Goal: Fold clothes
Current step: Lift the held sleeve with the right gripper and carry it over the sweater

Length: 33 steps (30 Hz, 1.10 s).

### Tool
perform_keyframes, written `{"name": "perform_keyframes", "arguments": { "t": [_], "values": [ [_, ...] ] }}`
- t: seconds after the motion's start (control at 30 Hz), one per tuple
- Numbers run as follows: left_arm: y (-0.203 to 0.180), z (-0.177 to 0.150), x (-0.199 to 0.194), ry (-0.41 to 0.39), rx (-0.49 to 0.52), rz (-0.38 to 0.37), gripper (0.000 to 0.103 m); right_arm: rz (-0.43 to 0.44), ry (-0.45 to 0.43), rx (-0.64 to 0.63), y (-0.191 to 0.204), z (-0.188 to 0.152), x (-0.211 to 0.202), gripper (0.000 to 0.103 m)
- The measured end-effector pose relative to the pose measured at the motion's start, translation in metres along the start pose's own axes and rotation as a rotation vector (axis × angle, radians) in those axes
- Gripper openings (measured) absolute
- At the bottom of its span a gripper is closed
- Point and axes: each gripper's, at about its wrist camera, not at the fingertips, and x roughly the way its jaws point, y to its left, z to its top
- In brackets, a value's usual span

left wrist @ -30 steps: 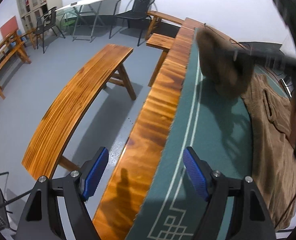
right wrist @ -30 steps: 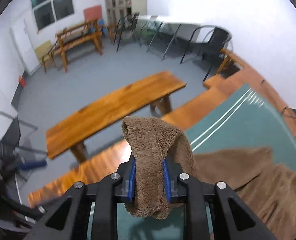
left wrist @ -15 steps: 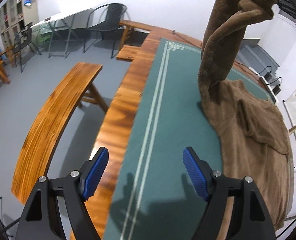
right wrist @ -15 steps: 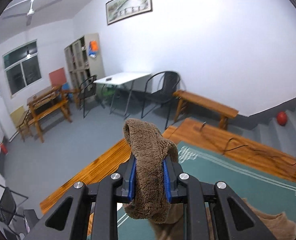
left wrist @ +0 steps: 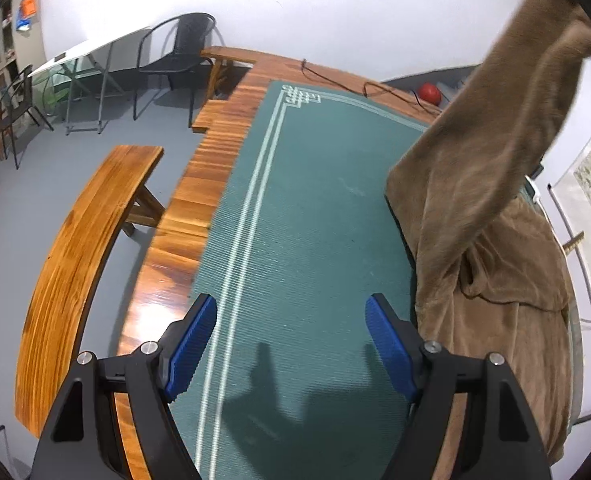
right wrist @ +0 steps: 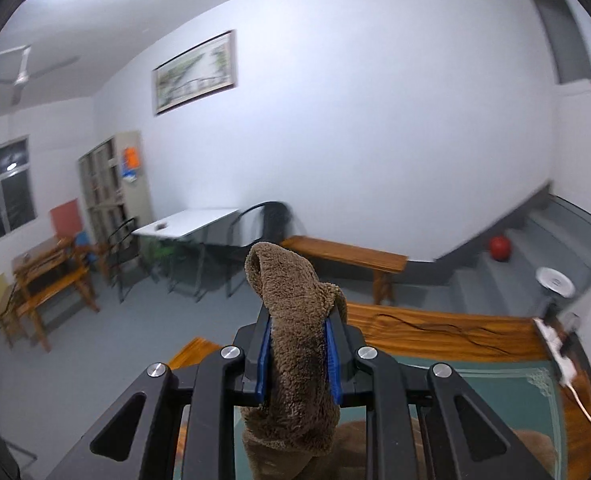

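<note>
We see a brown fleece garment [left wrist: 491, 240] partly lifted. Our right gripper [right wrist: 297, 356] has its fingers [right wrist: 264, 354] closed on a bunched fold of it, high above the counter [left wrist: 303, 216]. From there one strip of cloth hangs down to the rest, which lies crumpled on the green mat, along the right side in the left wrist view. Our left gripper [left wrist: 291, 344] hovers over the bare mat just beside the cloth, with its fingers wide apart and nothing between them.

We judge the fabric soft, thick and limp: it sags at once and does not keep any shape. It looks not slippery, because the pile catches on the ribbed pads. It seems rather bulky, so one grip makes it twist. A second hold at an edge or corner near the left gripper would spread it flat.
</note>
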Motion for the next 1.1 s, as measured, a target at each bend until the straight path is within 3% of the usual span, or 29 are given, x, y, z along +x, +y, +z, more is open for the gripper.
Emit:
{"name": "perform_keyframes", "arguments": {
  "t": [0.23, 0.47, 0.8, 0.9, 0.93, 0.97, 1.0, 1.03, 1.1],
  "values": [
    [-0.03, 0.005, 0.018, 0.019, 0.08, 0.0, 0.08, -0.146, 0.086, 0.145, -0.078, -0.048, -0.012, 0.024],
    [-0.065, 0.006, 0.026, 0.015, 0.156, 0.034, 0.08, -0.226, 0.149, 0.227, -0.134, -0.094, -0.022, 0.024],
    [-0.088, 0.004, 0.036, 0.022, 0.218, 0.16, 0.08, -0.321, 0.269, 0.357, -0.215, -0.165, -0.019, 0.025],
    [-0.093, 0.005, 0.04, 0.029, 0.222, 0.196, 0.08, -0.344, 0.317, 0.405, -0.24, -0.19, -0.015, 0.03],
    [-0.094, 0.005, 0.041, 0.032, 0.223, 0.204, 0.08, -0.352, 0.333, 0.421, -0.248, -0.199, -0.014, 0.042],
    [-0.096, 0.004, 0.041, 0.034, 0.224, 0.211, 0.08, -0.36, 0.349, 0.437, -0.256, -0.207, -0.013, 0.068],
    [-0.097, 0.004, 0.042, 0.036, 0.225, 0.217, 0.08, -0.374, 0.351, 0.443, -0.261, -0.215, -0.015, 0.077],
    [-0.099, 0.004, 0.042, 0.038, 0.226, 0.224, 0.08, -0.388, 0.353, 0.448, -0.267, -0.222, -0.017, 0.083],
    [-0.102, 0.004, 0.043, 0.04, 0.225, 0.235, 0.08, -0.365, 0.359, 0.457, -0.275, -0.232, -0.018, 0.083]
  ]
}}
